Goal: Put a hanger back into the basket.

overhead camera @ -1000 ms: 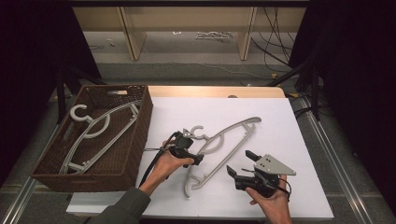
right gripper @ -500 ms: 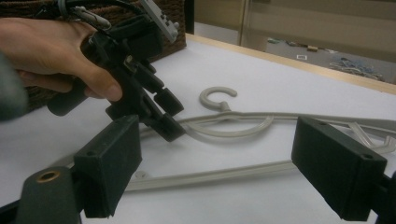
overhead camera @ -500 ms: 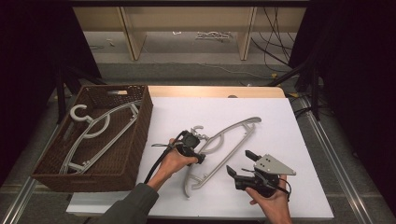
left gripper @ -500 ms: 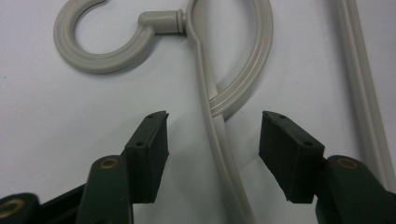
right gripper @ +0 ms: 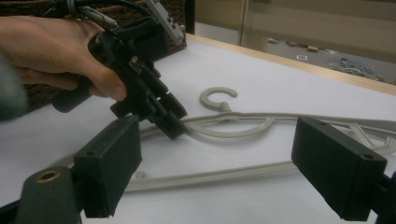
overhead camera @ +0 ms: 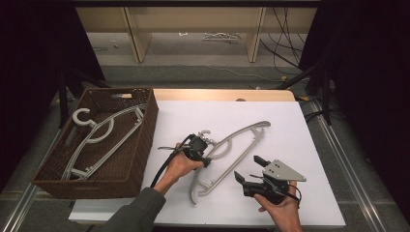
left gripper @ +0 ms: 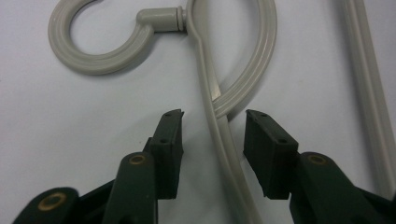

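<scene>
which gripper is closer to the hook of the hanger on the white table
Left. The left gripper straddles the hanger just below its hook, jaws open; the right gripper is open off by the hanger's lower end.

Even overhead light; dark surrounds; soft shadows; near tongs blurred in right gripper view.

lab | dark curtains [overhead camera: 34,53] | loose floor cables [overhead camera: 285,43]

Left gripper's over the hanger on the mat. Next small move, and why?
Probably close the left gripper on the hanger: its open jaws already straddle the shoulder bar just below the hook, one on each side, with nothing gripped. The right gripper sits open and apart, so it isn't helping yet.
</scene>
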The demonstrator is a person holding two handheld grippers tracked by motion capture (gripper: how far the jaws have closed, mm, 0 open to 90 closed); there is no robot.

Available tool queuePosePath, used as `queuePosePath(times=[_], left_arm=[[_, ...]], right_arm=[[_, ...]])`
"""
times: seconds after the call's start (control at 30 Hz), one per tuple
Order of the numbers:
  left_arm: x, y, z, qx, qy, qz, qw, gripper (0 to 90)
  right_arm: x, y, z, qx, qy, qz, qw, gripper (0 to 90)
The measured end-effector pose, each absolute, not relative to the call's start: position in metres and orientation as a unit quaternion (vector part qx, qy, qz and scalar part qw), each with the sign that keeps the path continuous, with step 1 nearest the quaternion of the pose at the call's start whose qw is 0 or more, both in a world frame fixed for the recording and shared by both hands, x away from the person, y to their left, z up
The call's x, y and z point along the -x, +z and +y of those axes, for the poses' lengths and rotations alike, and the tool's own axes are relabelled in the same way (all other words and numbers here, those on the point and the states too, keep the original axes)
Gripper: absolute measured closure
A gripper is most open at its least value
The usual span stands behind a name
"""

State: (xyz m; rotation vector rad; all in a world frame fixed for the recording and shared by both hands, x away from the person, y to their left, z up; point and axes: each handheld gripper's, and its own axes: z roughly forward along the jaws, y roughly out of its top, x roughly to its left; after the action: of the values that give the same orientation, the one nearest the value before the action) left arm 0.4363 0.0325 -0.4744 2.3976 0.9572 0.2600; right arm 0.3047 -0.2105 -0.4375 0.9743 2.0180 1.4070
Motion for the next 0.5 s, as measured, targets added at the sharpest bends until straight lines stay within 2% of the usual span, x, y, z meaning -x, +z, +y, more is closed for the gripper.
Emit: queuePosePath(times=[0.37,0.5], left_arm=[[-0.4391,-0.4706,0.0259,-0.902,0.09,0.343,0.245,68.5],[-0.4405,-0.4709,0.0247,-0.9,0.085,0.349,0.249,69.3]], right_arm=[[-0.3054,-0.4386,-0.2093,-0.358,0.521,0.737,0.239,17.1],[-0.3051,-0.4385,-0.2092,-0.359,0.521,0.737,0.24,17.2]])
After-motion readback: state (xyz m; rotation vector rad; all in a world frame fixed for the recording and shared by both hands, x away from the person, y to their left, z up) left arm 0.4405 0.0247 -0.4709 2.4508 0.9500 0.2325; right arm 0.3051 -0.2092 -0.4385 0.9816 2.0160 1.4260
